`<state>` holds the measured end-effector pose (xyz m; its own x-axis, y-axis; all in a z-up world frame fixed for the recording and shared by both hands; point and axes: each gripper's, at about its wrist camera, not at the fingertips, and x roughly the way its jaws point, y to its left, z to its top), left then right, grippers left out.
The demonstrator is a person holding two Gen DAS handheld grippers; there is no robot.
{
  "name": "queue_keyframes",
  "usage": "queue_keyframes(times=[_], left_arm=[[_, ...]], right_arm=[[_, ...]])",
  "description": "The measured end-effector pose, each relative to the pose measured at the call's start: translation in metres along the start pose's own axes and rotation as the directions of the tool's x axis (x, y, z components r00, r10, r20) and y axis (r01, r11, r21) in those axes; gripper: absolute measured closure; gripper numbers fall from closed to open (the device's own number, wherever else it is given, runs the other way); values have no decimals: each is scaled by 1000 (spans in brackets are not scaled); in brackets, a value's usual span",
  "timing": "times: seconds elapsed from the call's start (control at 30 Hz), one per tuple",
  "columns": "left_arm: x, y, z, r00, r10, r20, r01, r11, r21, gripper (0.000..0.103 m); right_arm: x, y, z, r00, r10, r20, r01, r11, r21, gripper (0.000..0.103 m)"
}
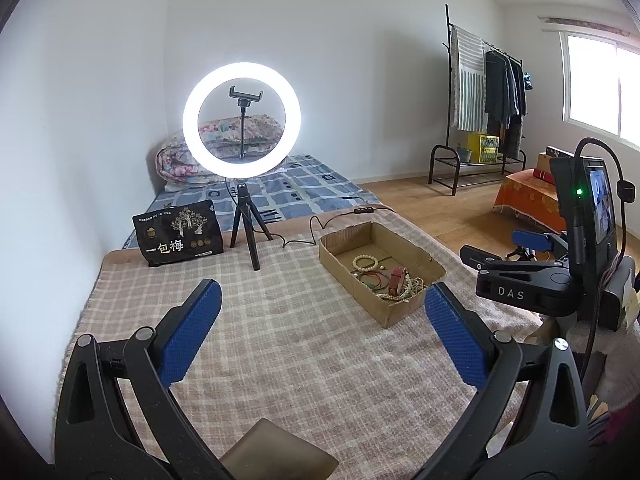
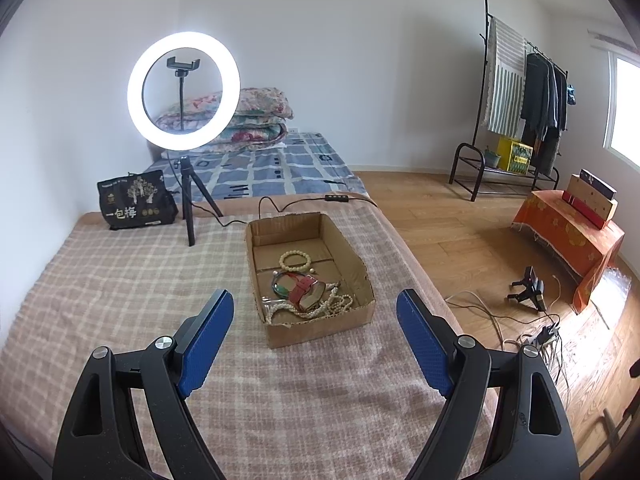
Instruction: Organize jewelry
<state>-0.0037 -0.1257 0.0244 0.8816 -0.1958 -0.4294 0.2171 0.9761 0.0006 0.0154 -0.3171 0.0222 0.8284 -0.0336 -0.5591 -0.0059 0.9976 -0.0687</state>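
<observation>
In the right wrist view the black snack bag (image 2: 134, 200) stood at the upper left of the checked blanket (image 2: 120, 292), with the lit ring light (image 2: 183, 90) on its tripod just to its right and its cable trailing toward the cardboard box (image 2: 320, 332) at centre frame. All the jewelry lay inside that box: a pale bead bracelet (image 2: 295, 260) toward the far end, a red strap (image 2: 306, 286) and a tangled pearl necklace (image 2: 320, 306) piled at the near end. The likely trouble was that tangle; pinching one strand could have dragged its neighbours up or tipped the light, shallow box. The left gripper (image 1: 322, 306), in its own view, stood wide apart over bare blanket, left of the box, holding nothing. The right gripper (image 2: 316, 318) was equally wide, framing the box's near wall in centre frame, touching nothing.
</observation>
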Motion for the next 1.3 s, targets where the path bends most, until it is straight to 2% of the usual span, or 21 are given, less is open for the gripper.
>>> queue_keyframes(times=[1.3], left_arm=[[-5,-4,0,1000,1,14,-1,1000,24,0]], right_arm=[[2,7,-7,999,25,-24,-25,1000,-14,19]])
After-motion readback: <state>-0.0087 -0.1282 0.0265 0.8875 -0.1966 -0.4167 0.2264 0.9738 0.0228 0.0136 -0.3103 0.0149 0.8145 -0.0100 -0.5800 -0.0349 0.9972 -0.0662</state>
